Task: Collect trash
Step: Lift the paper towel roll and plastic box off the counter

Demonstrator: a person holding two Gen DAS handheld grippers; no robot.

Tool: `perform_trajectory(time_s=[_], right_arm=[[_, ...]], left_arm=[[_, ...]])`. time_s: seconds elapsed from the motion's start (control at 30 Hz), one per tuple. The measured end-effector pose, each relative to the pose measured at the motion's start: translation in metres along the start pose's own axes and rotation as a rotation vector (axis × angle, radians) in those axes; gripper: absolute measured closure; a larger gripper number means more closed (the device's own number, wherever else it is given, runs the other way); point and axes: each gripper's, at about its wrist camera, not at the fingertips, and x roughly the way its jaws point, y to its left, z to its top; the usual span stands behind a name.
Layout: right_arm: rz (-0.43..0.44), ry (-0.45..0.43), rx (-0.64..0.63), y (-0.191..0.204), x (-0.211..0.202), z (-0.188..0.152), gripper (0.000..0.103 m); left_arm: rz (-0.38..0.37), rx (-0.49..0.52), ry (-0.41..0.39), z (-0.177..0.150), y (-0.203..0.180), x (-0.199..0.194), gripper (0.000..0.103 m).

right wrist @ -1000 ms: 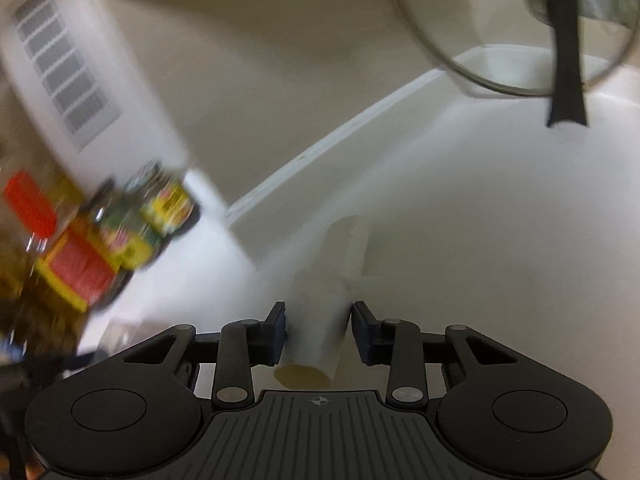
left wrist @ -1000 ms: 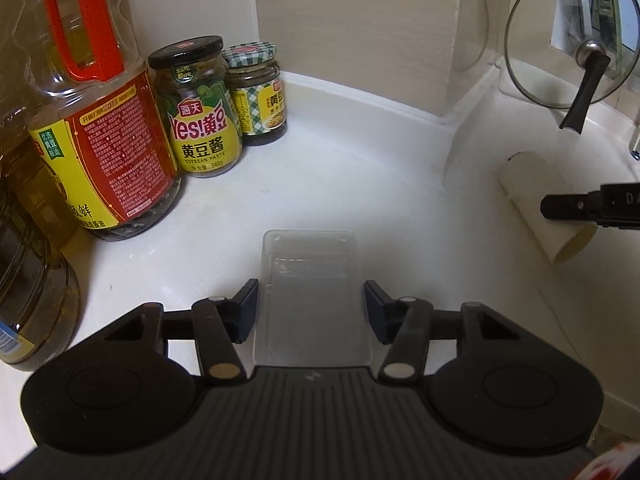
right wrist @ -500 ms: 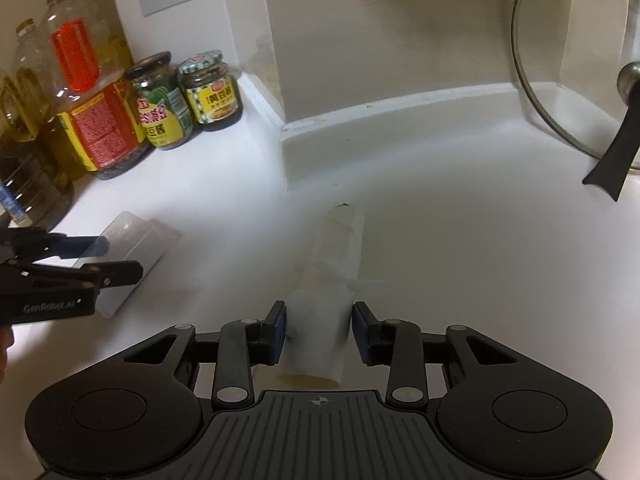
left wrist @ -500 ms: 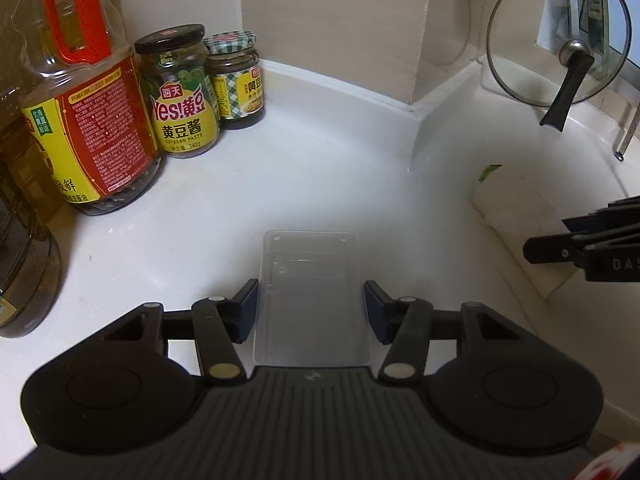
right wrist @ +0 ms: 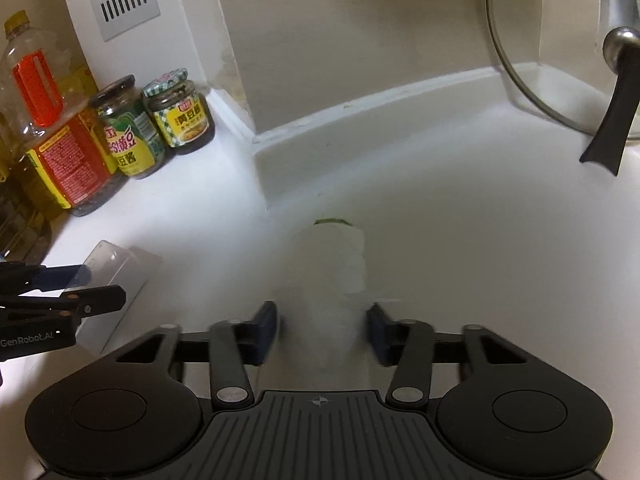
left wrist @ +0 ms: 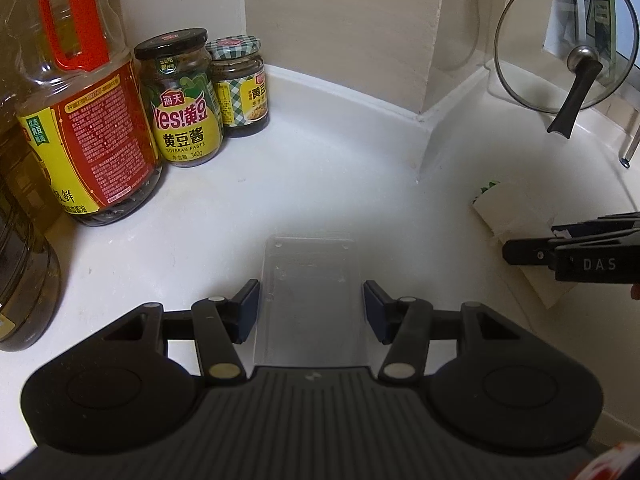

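Meanwhile, both jaws straddle trash on the white worktop.
Left gripper (left wrist: 311, 305) stands released around the clear plastic box (left wrist: 310, 276), bracketing it for pickup; right gripper (right wrist: 323, 326), jaws just widening, loosely flanks the paper roll (right wrist: 334, 276) near the wall corner.

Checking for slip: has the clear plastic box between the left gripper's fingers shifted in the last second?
No. The clear plastic box sits unchanged relative to the left gripper.

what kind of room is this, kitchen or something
Most likely a home kitchen corner. A white countertop holds a big cooking oil bottle and sauce jars, and a glass pot lid leans against the wall.
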Motion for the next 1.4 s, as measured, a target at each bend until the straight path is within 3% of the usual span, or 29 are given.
perform_trajectory(time_s=[0.7, 1.4], right_arm=[[0.025, -0.048, -0.022, 0.006, -0.016, -0.012, 0.059], [0.052, -0.096, -0.022, -0.002, -0.056, -0.027, 0.059]], left_arm=[[0.028, 0.05, -0.003, 0.002, -0.008, 0.005, 0.051], [0.04, 0.036, -0.062, -0.007, -0.03, -0.039, 0.051]])
